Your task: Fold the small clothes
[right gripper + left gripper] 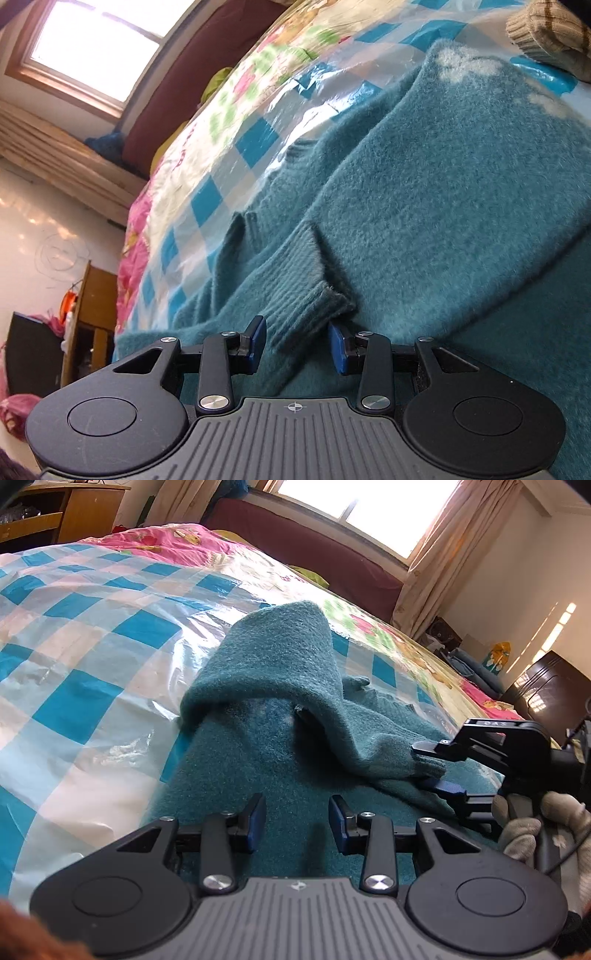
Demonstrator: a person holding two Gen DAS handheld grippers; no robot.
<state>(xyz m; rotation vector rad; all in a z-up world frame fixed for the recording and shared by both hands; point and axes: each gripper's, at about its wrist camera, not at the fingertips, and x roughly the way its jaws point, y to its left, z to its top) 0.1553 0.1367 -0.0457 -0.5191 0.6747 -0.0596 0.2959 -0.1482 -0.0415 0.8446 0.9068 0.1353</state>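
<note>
Two grippers are seen at work on a teal sweater spread across a bed covered in a blue-and-white checked sheet under clear plastic. In the left wrist view, the left gripper hangs over the sweater's body at 6 o'clock, its blue pads set narrowly apart with nothing pinched between them; only flat knit is seen in the gap. A sleeve is lifted and draped from 12 o'clock down toward 3 o'clock, where its ribbed cuff sits between the fingers of the right gripper, which is gripped by a gloved hand. In the right wrist view, the same cuff is shown lying between the right gripper's pads, which stand partly apart; whether they press on the knit cannot be told. The sleeve runs from the cuff up toward 1 o'clock, where pale patches mark the knit. A beige knitted item lies at 1 o'clock on the sheet. A floral quilt and a bright window are seen beyond the bed at 12 o'clock.
</note>
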